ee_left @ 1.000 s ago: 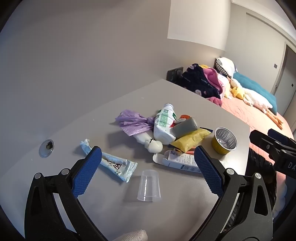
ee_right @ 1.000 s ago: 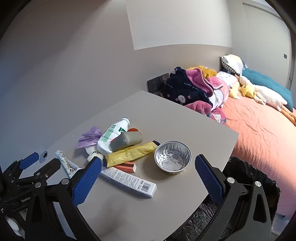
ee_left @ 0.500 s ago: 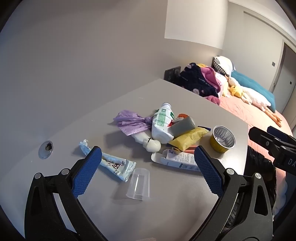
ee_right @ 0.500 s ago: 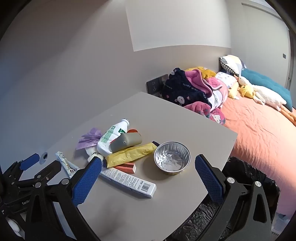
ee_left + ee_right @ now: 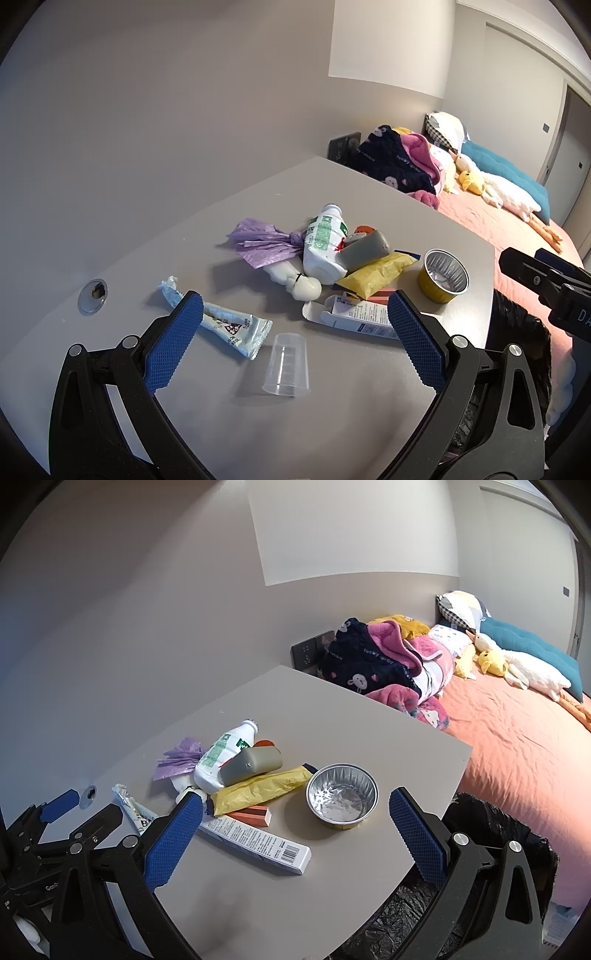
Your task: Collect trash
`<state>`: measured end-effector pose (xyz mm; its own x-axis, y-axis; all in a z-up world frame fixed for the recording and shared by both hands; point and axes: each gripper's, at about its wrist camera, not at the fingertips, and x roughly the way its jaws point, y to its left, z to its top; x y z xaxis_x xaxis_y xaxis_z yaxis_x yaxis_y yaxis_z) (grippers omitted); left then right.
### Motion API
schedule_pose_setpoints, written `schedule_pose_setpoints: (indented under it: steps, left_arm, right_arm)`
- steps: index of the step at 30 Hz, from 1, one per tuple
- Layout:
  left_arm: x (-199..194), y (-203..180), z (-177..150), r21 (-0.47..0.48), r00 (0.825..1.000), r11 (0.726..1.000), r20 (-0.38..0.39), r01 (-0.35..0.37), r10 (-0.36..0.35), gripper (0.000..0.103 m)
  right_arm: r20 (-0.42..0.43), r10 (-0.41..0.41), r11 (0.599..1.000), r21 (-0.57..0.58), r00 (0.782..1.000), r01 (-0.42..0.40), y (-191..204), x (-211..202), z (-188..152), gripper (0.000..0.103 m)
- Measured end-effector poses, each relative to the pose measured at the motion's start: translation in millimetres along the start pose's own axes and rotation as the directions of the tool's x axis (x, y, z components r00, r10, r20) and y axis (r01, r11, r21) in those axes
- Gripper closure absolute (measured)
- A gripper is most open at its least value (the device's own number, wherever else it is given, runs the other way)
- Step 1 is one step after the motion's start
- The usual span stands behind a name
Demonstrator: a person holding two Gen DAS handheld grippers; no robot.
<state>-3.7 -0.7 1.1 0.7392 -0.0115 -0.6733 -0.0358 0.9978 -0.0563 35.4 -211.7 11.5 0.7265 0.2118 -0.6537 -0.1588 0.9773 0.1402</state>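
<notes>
Grey table (image 5: 369, 424), scattered trash, upturned cup (image 5: 286, 365)

The left gripper (image 5: 293, 334) hangs above the grey table (image 5: 207, 229) with its jaws spread wide and nothing between them. A clear plastic cup (image 5: 287, 365) stands upside down just below, beside a white wrapper (image 5: 225, 325). Farther back lie a white bottle (image 5: 323, 243), a purple bag (image 5: 258, 242) and a foil cup (image 5: 443, 275).

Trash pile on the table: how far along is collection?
Nothing looks collected yet. Both grippers, left and right, are open and empty. Still on the table: clear plastic cup, foil cup, milk bottle, yellow wrapper, toothpaste box. The black-lined bin waits at the table's edge.
</notes>
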Motion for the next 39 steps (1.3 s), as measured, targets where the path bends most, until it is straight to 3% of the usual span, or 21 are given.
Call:
schedule_pose_setpoints:
  steps: [39]
  left_arm:
    - [1.8, 5.2, -0.3, -0.028, 1.0, 1.0, -0.017, 0.0, -0.001, 0.007]
  right_arm:
    - [-0.004, 0.001, 1.0, -0.005, 1.0, -0.001, 1.1, 3.1, 0.4, 0.003]
